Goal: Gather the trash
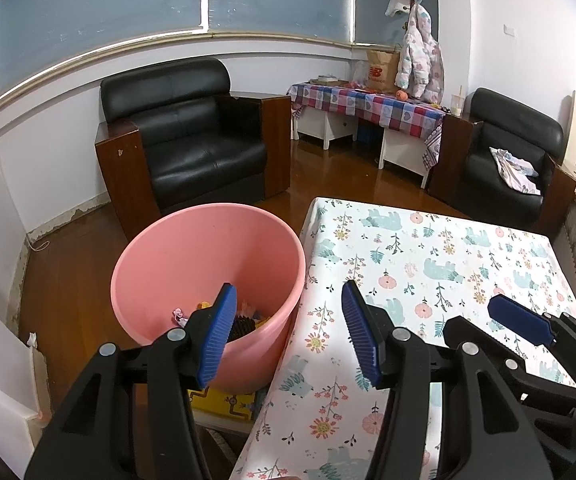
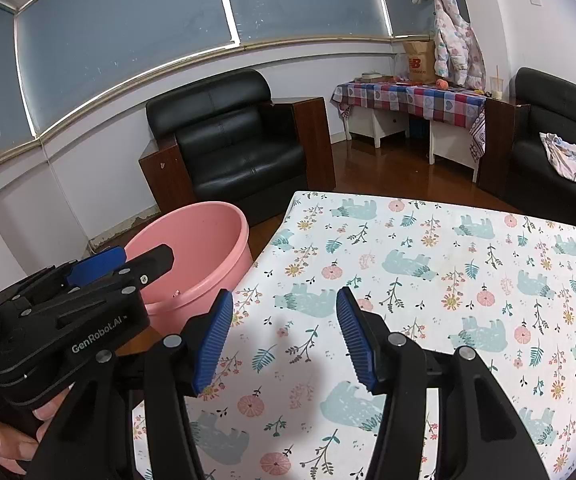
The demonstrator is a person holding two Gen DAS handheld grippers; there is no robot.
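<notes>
A pink bucket (image 1: 207,264) stands on the floor at the left edge of the table (image 1: 428,248), which wears a floral cloth with bears. Bits of trash (image 1: 243,320) lie in its bottom. My left gripper (image 1: 288,332) hovers open over the bucket's right rim and the table edge, nothing between its blue pads. My right gripper (image 2: 283,336) is open above the cloth (image 2: 428,280) with nothing between its fingers. In the left wrist view the right gripper (image 1: 528,328) shows at the right. The right wrist view has the left gripper (image 2: 99,272) at the left, held by a hand (image 2: 11,440), before the bucket (image 2: 199,248).
A black armchair (image 1: 191,136) stands behind the bucket and a second one (image 1: 512,156) at the far right. A low table with a checked cloth (image 1: 368,104) is against the back wall. A yellow box (image 1: 227,402) lies under the bucket. Wooden floor lies between.
</notes>
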